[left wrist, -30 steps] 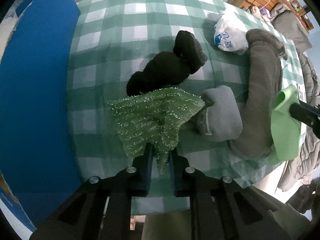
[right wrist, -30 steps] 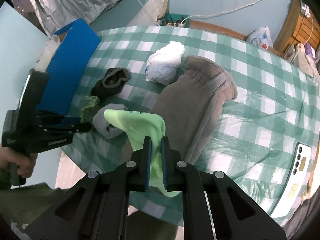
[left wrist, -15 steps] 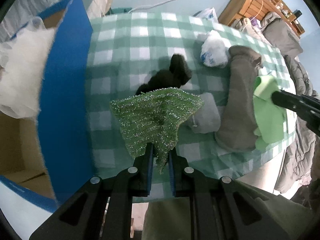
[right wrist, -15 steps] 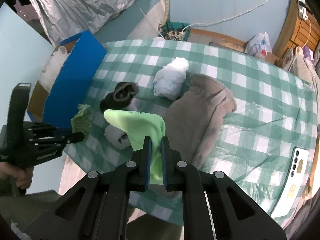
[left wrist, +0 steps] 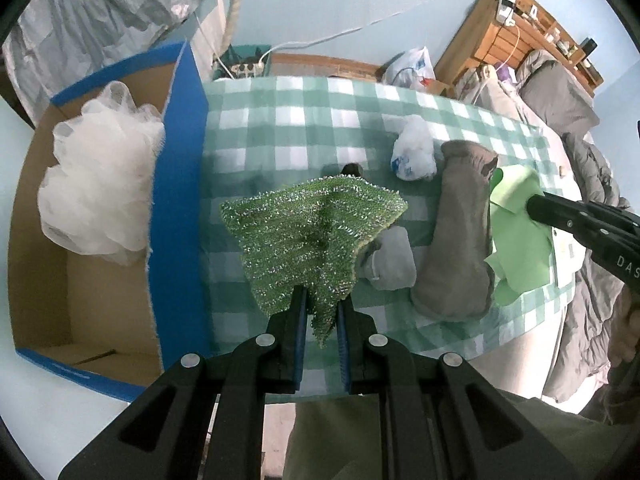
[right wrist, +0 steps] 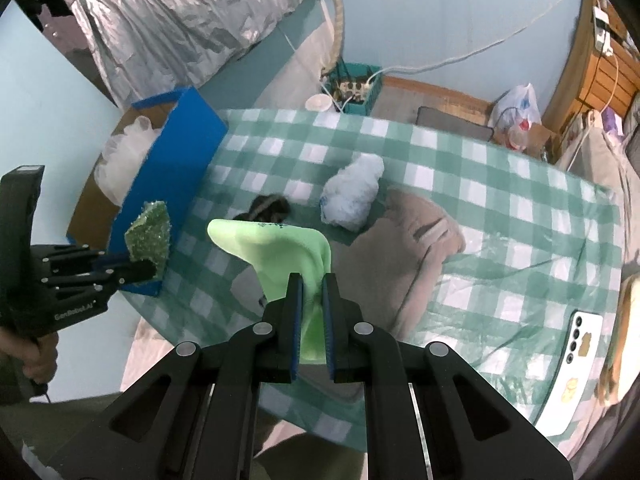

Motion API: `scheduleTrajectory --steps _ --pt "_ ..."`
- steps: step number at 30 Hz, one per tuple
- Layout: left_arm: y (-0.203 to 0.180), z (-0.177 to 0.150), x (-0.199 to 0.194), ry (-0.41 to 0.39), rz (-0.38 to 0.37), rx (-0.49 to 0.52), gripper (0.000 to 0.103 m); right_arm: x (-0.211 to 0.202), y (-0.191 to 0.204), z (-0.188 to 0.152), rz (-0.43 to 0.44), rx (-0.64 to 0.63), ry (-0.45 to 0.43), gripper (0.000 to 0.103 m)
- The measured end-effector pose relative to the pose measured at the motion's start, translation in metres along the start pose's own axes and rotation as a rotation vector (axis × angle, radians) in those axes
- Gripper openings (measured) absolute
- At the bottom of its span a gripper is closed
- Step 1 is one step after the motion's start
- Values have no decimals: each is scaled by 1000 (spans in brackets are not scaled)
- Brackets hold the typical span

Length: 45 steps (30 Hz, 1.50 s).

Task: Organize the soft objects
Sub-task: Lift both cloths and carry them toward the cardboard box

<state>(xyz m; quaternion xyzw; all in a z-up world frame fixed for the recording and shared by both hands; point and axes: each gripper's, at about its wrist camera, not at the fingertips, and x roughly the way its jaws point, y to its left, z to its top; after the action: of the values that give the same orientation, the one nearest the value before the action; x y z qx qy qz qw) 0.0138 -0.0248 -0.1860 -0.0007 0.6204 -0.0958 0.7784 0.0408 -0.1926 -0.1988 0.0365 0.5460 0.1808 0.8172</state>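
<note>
Left gripper (left wrist: 322,312), clamped on the green scouring cloth (left wrist: 312,232), is held nearer the box (left wrist: 176,200) at the table's left edge.

both wrist cams high, angled down, share checked table (left wrist: 304,120)

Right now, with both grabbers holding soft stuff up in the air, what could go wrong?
1. The left gripper pinches only a corner of the sparkly green cloth, so it might slip out before reaching the blue box.
2. The light green cloth in the right gripper hangs low and could drag the grey garment.
3. A phone lies near the table edge.
</note>
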Motion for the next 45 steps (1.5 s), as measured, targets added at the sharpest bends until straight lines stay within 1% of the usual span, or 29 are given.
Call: scheduleTrajectory --steps 13,23,32,45 --pt "6 8 -37 -77 3 -9 14 -18 17 19 29 -18 -43 9" --pt "19 7 -56 -114 1 -56 14 -21 44 37 62 -62 -67 9" --pt "44 2 -73 -148 24 -116 14 -17 74 53 99 -106 -78 9" --pt "90 -5 -88 -177 55 -201 14 3 132 79 159 -198 -77 9"
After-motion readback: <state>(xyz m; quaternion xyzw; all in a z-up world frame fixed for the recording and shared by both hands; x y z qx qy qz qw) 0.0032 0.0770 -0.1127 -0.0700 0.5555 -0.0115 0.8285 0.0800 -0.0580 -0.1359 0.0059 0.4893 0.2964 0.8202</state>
